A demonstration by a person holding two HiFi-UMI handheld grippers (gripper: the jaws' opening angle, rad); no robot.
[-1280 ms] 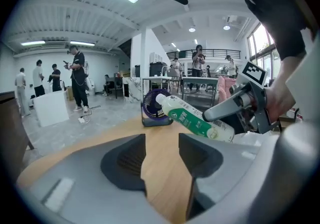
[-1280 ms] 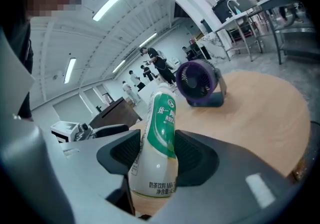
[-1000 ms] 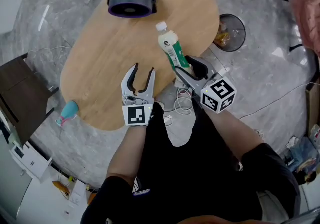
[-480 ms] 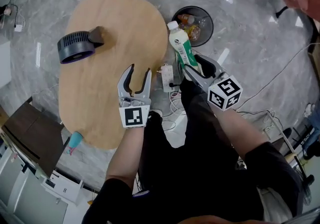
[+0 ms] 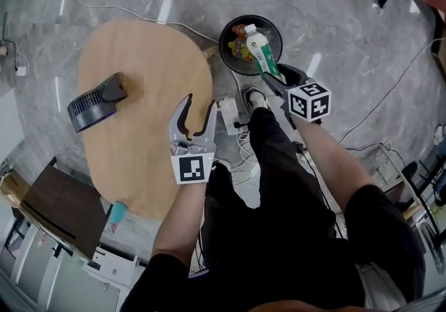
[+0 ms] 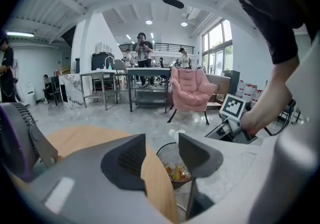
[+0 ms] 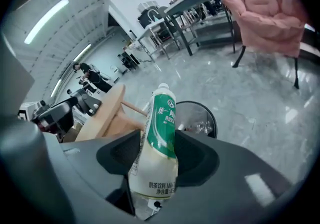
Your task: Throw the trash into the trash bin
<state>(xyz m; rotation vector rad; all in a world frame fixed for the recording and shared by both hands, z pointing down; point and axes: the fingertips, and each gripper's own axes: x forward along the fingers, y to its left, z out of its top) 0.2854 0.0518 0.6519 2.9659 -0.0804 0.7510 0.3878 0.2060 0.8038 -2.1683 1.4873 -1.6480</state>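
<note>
Swung clear of the table [image 5: 139, 102] within the last second, the right gripper [image 5: 273, 81] holds the bottle [image 5: 258, 51] over the trash bin [image 5: 223, 44] in the head view. The left gripper [image 5: 194, 110] hangs beside it. Left gripper view: jaws spread, empty, bin ahead. Right gripper view: jaws pinch the bottle's body, bin just beyond.

Bin [image 5: 224, 53] on grey floor, trash inside. Bottle [image 5: 260, 53] tilted over bin, cap toward bin's middle, base clamped in right gripper [image 5: 274, 78] at bin's lower-right rim. Table [image 5: 139, 67] just left of bin. Left gripper [image 5: 194, 110], jaws apart, over table edge, below-left of bin. Fan [image 5: 94, 103] on table, well left of bin.
</note>
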